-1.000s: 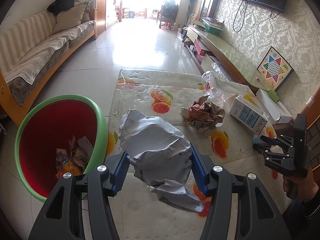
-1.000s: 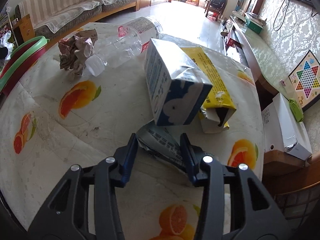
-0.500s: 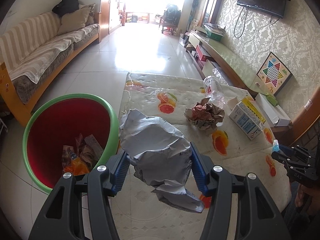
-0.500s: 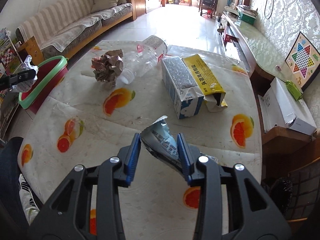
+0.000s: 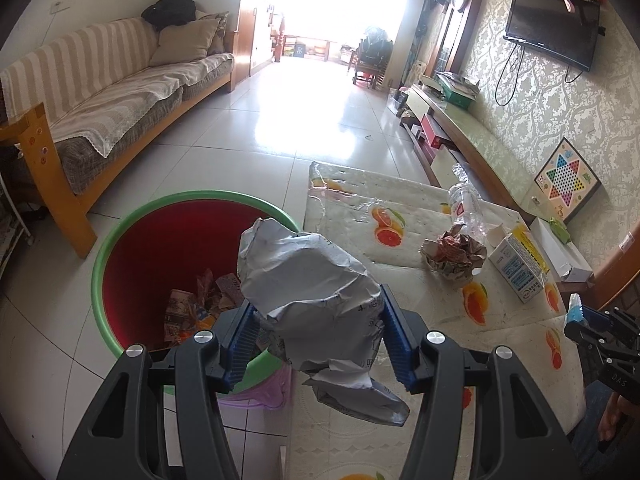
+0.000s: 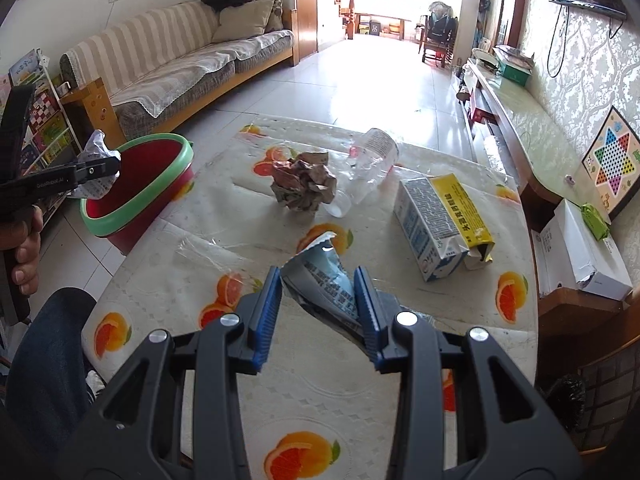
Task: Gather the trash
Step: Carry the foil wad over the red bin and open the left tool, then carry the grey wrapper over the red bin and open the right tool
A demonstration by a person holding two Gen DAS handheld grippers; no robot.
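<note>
Crumpled grey bag (image 5: 316, 300) clamped in left tool (image 5: 316, 338), above red bin (image 5: 160, 248).

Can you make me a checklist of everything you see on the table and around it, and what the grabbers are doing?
Surface: table covered with an orange-print cloth under clear plastic.
Job's things: red bin with green rim on the floor beside the table, trash already inside; crumpled paper ball, clear plastic bottle, blue-and-white carton and yellow carton lie on the table.
Clutter: white box on a low stand to the right.
Grippers: left hand-held gripper clamps a grey crumpled bag; right hand-held gripper clamps a printed wrapper.
Cables: cords hang under the wall TV.
Surroundings: striped sofa, star board game, tiled floor.
</note>
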